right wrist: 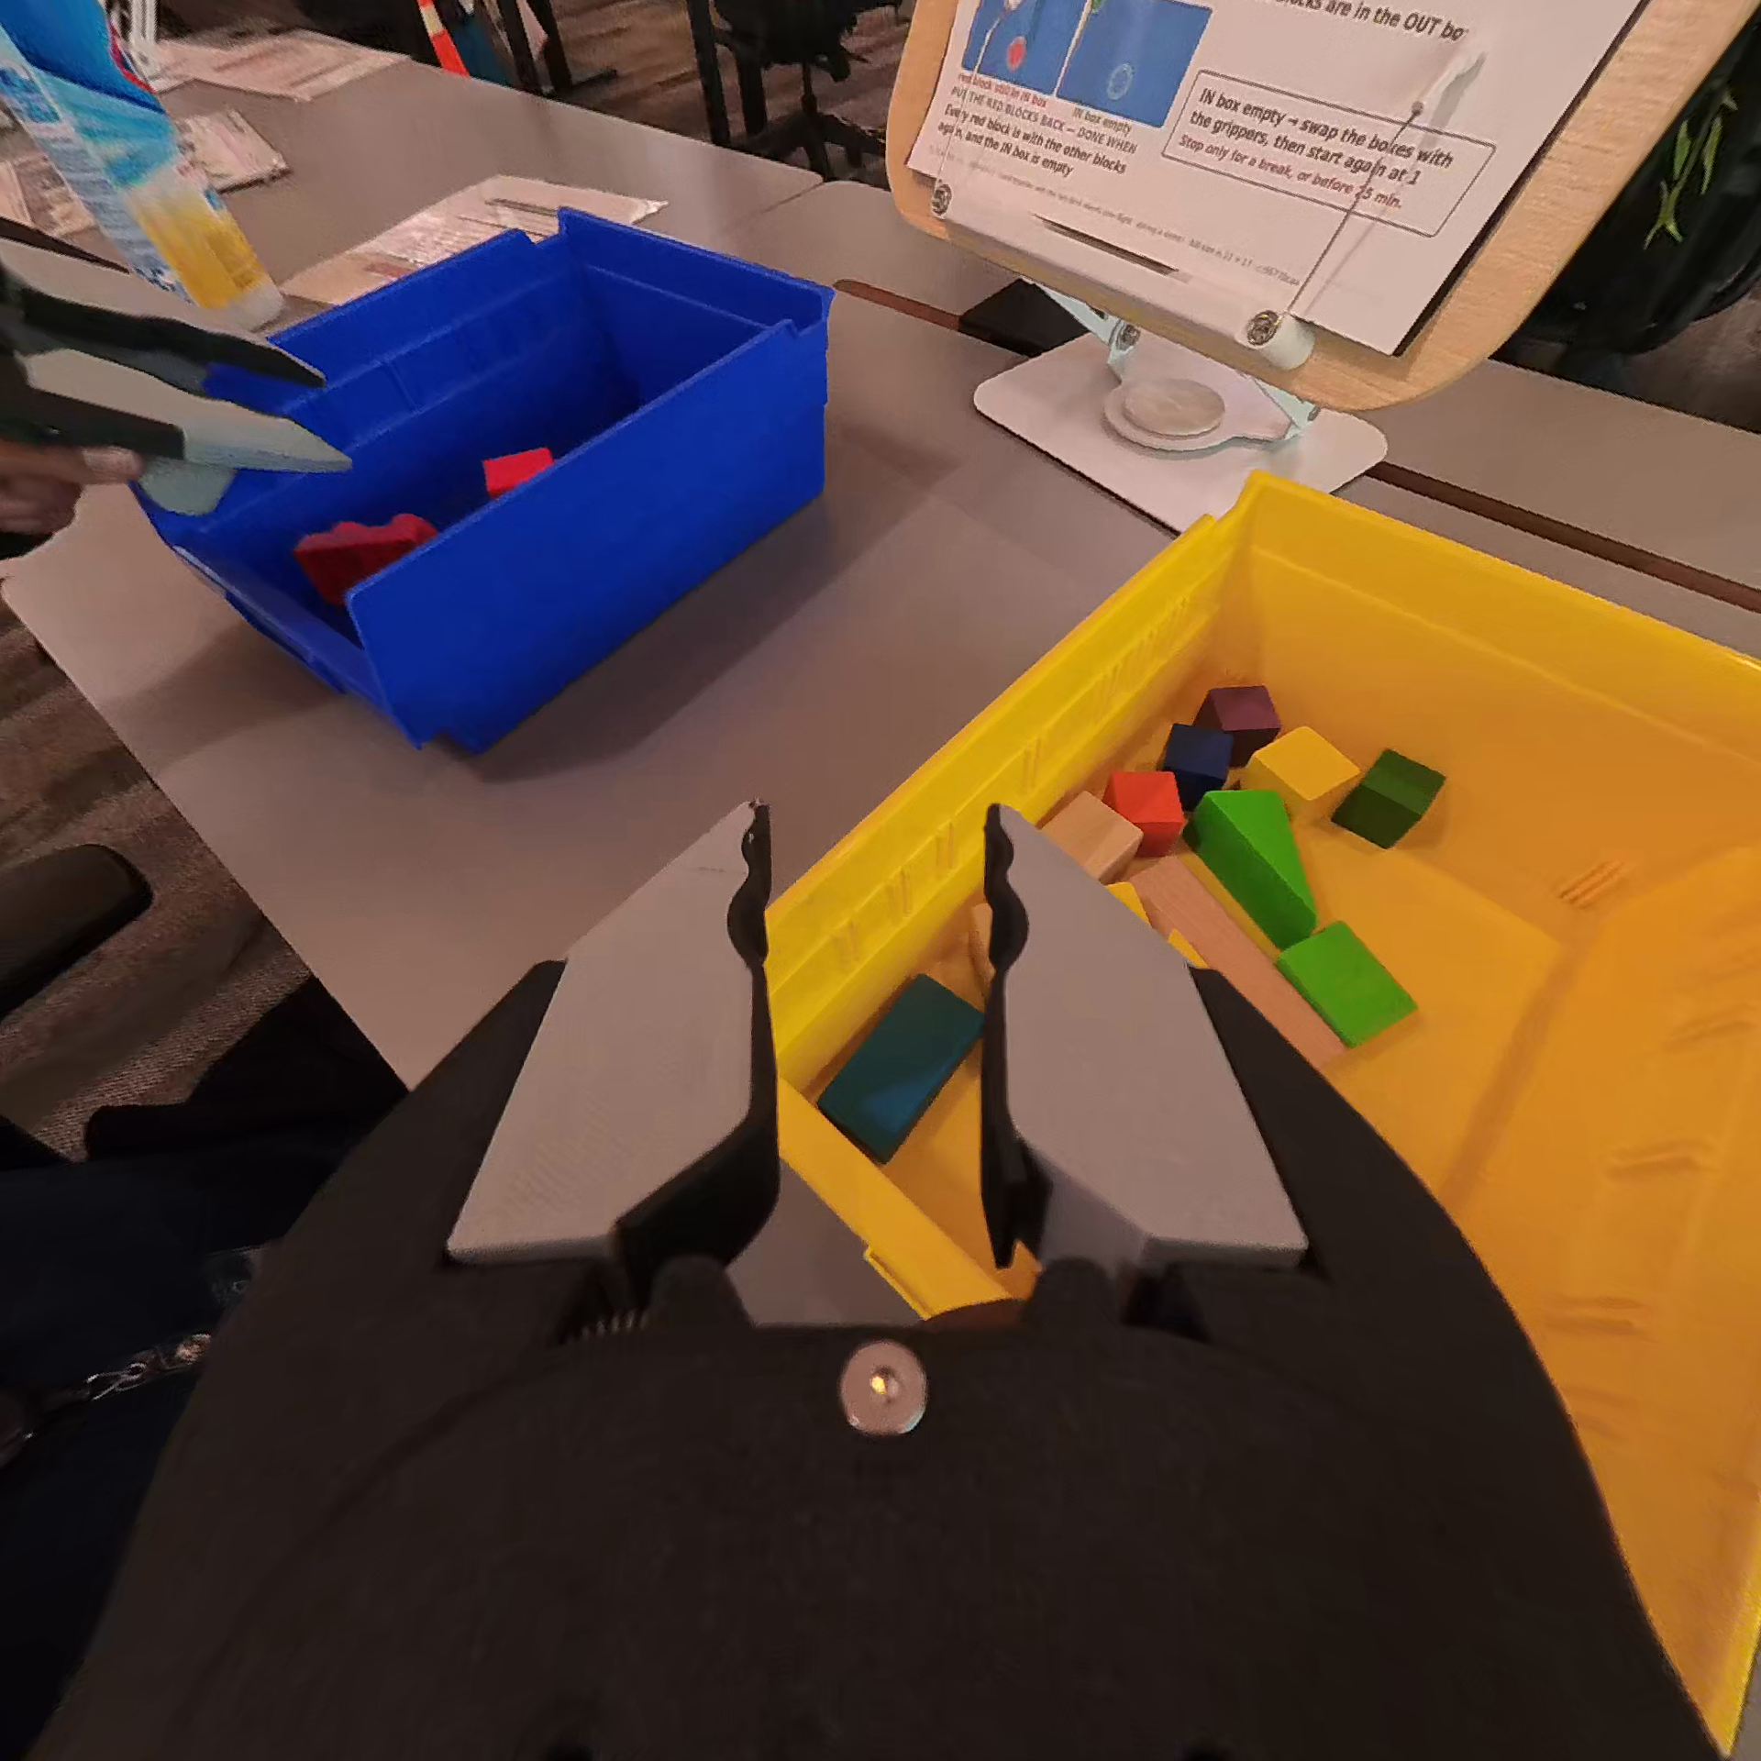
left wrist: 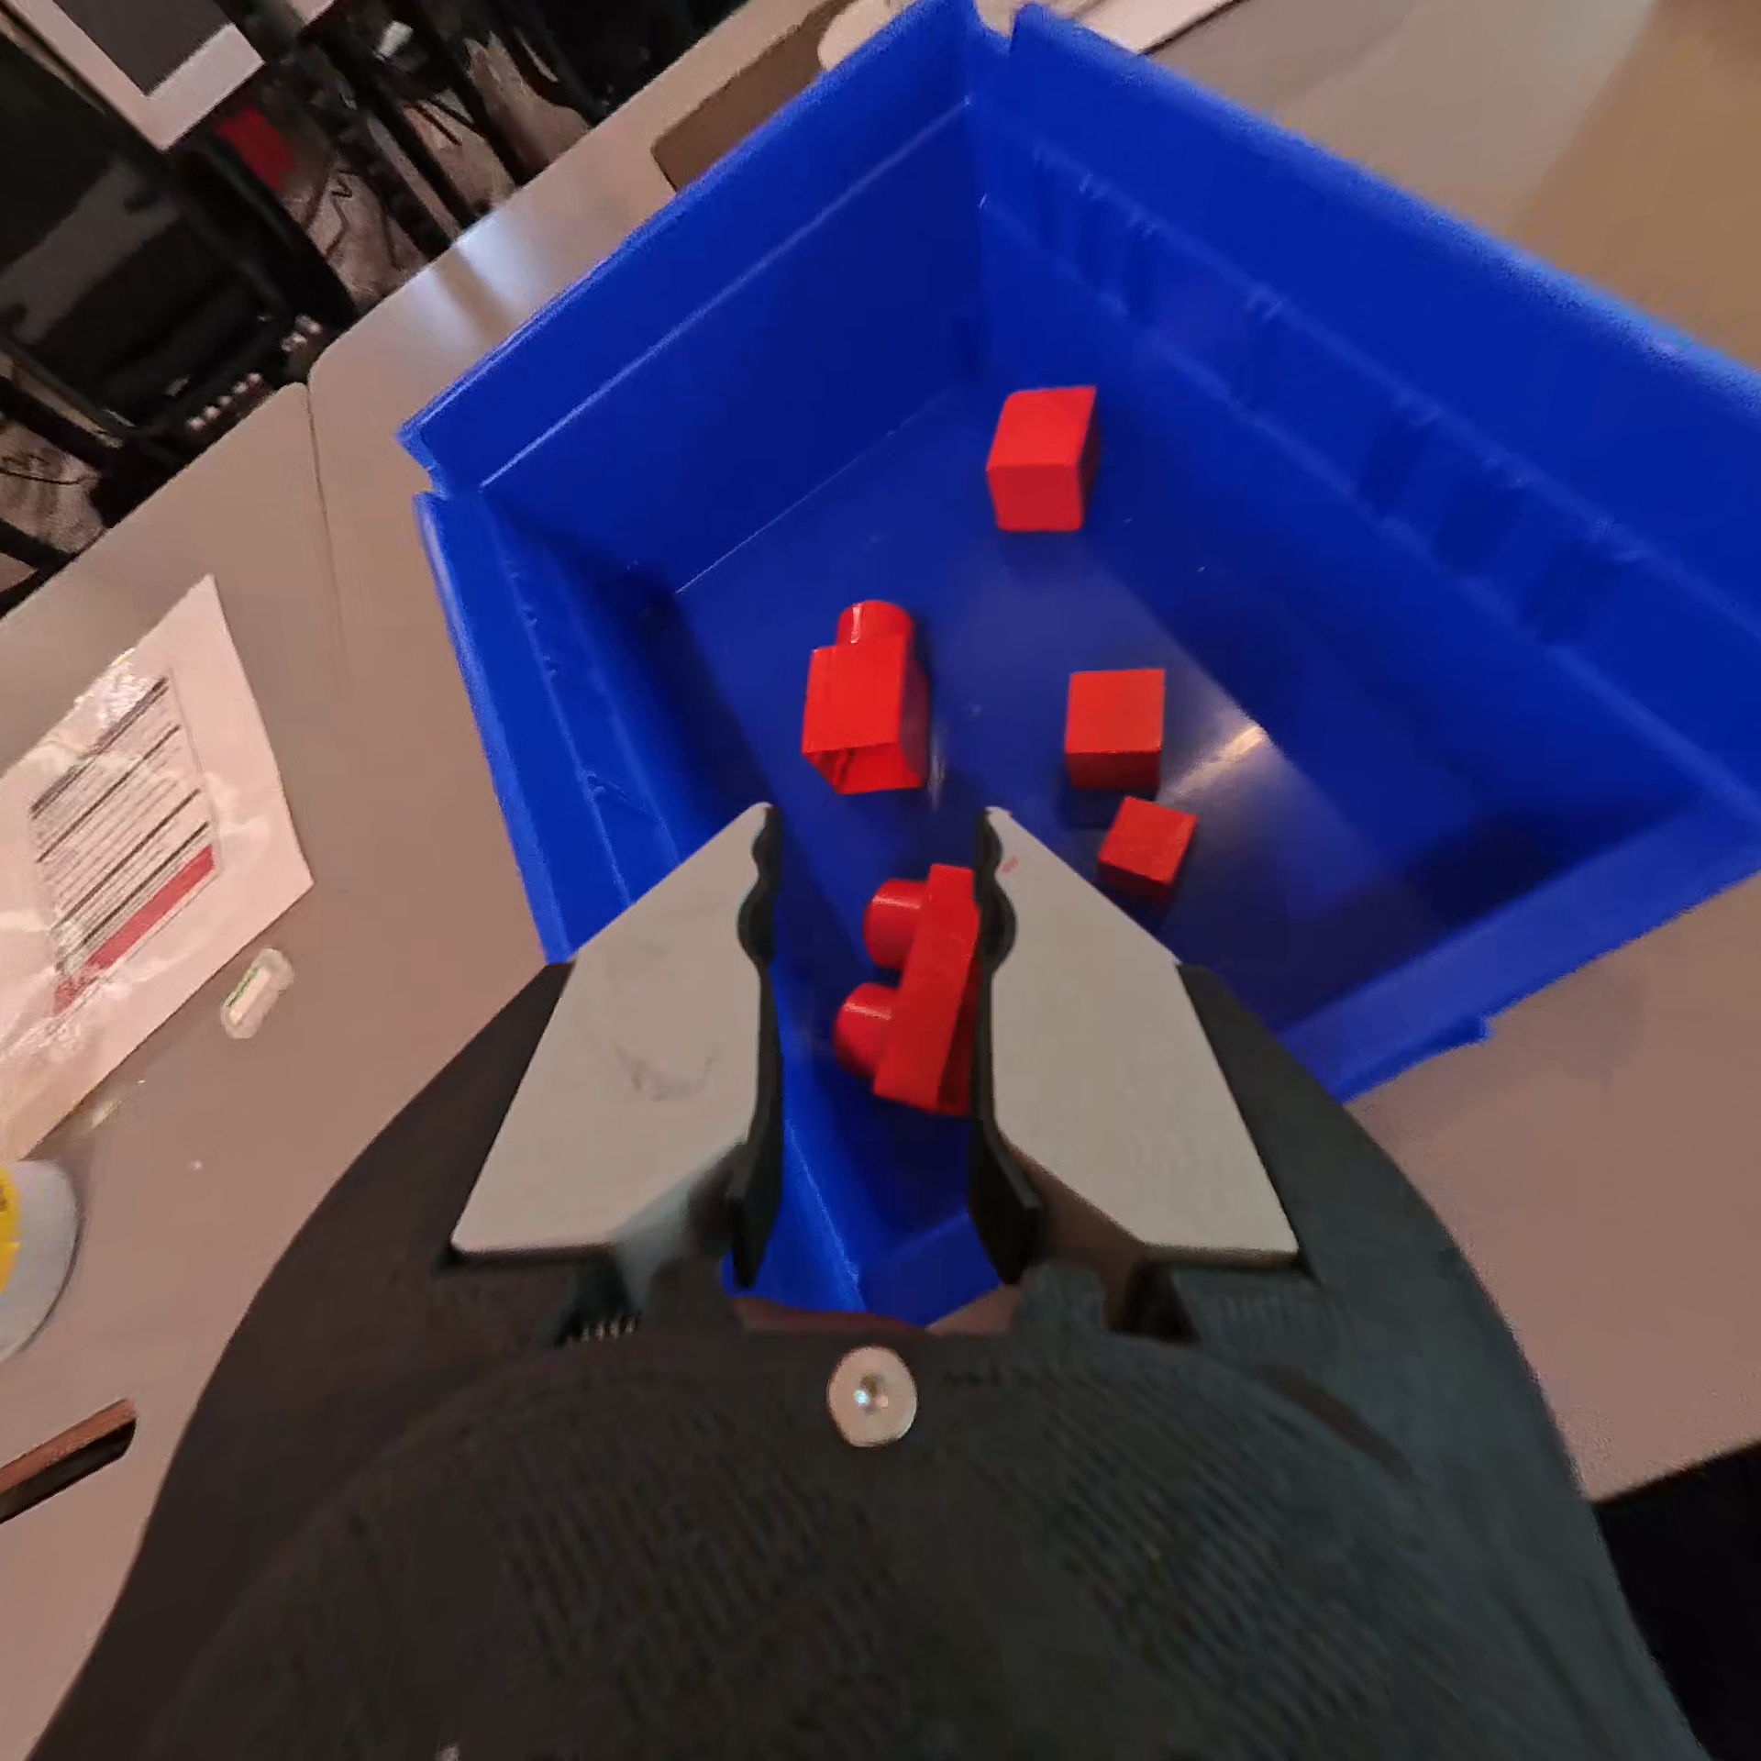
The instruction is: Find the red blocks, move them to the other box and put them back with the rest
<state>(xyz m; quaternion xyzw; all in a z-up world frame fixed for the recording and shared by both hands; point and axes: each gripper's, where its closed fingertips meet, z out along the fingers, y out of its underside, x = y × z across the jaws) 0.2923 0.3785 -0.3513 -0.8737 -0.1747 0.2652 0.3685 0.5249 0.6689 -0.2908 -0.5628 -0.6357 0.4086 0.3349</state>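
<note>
Left gripper [left wrist: 879, 839], lower centre of its wrist view, hangs over the near end of the blue box [left wrist: 572, 724] with its jaws apart. A red studded block [left wrist: 929, 991] shows between the fingers, close against the right-hand finger, with a clear gap to the left-hand one, so it is not clamped; whether it rests on the box floor or is in the air cannot be told. Beyond it in the box lie a second studded block [left wrist: 862, 705], two cubes [left wrist: 1113, 724] [left wrist: 1145, 843] at centre right, and a further cube [left wrist: 1041, 455] toward the far wall. Judgement: the red blocks are gathered in the blue box, and one red-orange cube [right wrist: 1148, 805] is left in the yellow box [right wrist: 915, 886] among the mixed blocks, so the transfer step looks nearly done. Right gripper [right wrist: 872, 819], lower centre of its view, holds nothing; its jaws stand apart over the near rim of the yellow box. The next move probably calls for reaching past that rim to the cube, which is hemmed in by a tan block [right wrist: 1096, 834], a blue cube [right wrist: 1196, 758] and a green wedge [right wrist: 1253, 862], leaving little finger room. Farther off, upper right, stands an instruction sheet on a stand [right wrist: 1182, 448]; papers [left wrist: 133, 810] lie on the table [right wrist: 667, 667] at left.
</note>
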